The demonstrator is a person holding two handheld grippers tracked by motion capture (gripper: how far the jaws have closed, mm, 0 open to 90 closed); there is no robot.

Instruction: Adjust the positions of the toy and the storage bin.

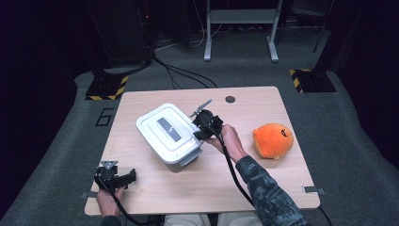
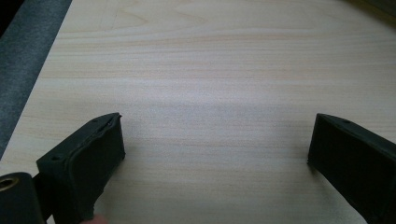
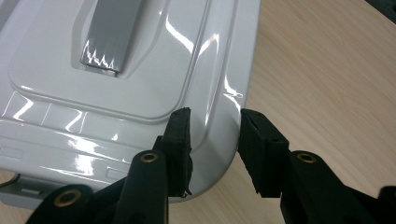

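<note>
Right gripper (image 1: 200,126) pinches the corner rim of the white box (image 1: 170,133) at mid-table; left gripper (image 1: 115,176) rests spread wide at the lower left.

Dark grey carpet (image 1: 357,141) covers the floor around the table (image 1: 263,188), with black stands on yellow-striped bases at the upper left and right and a pale metal frame at the top of the high view. Tabletop is light wood laminate with fine straight grain, rounded corners and a small dark round port near its far edge. Box is glossy white plastic, rectangular with rounded corners, its lid (image 3: 116,79) stepped and carrying a flat grey handle (image 3: 109,37). Right of it lies an orange plush (image 1: 273,140), rounded and soft. Both grippers have matte black, blocky jaws; bare wood lies between the left pair.
</note>
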